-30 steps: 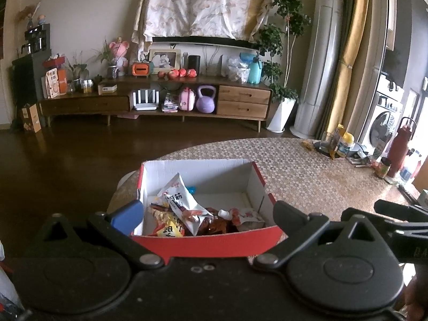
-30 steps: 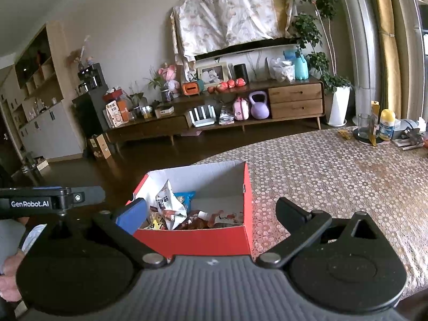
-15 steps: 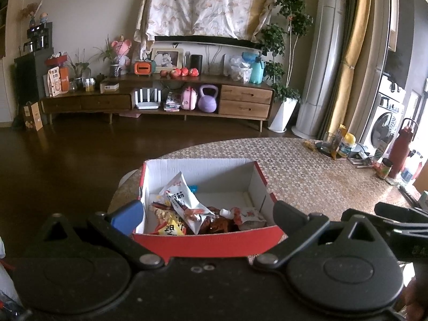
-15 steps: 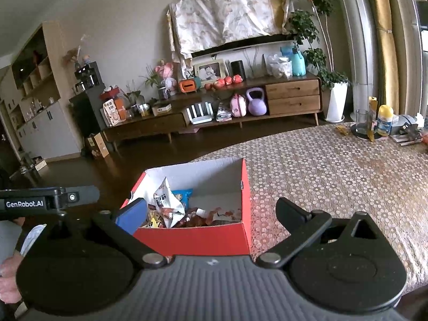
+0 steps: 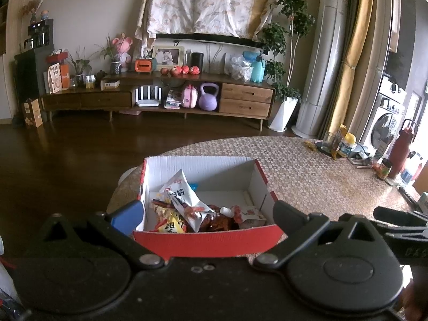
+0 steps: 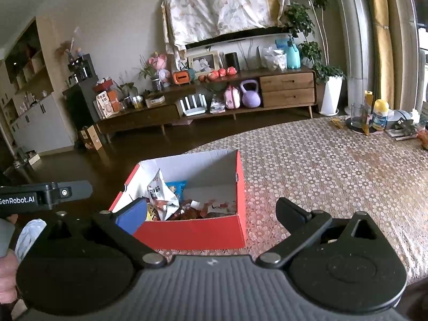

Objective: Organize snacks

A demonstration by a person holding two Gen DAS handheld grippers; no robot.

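Setting: a table covered by a beige cloth with a small honeycomb pattern (image 6: 334, 165) fills the right half of the right wrist view; beyond it, across the upper middle of the frame, runs a long low wooden sideboard (image 5: 160, 99).

Box: an open red cardboard box with a white inside (image 5: 208, 243) sits near the table's edge, at lower centre of the left wrist view and lower left of centre in the right wrist view (image 6: 195, 230).

Snacks: a white foil snack packet with red print (image 5: 184, 195) stands tilted against the box's left wall; a yellow packet with dark lettering (image 5: 171, 226) and reddish-brown wrapped snacks (image 5: 222, 218) lie beside it along the near wall. A blue packet (image 6: 176, 187) shows behind the white one in the right wrist view.

Left gripper: the black two-finger left gripper (image 5: 203, 214) hangs just short of the box, jaws spread wide, one finger to each side of the box front, nothing between them.

Right gripper: the black right gripper (image 6: 211, 211) hangs at the box's near right corner, jaws likewise spread wide and empty.

Far right: a dark red flask (image 5: 401, 149) and a yellow-capped jar (image 6: 379, 113) stand at the table's far end.
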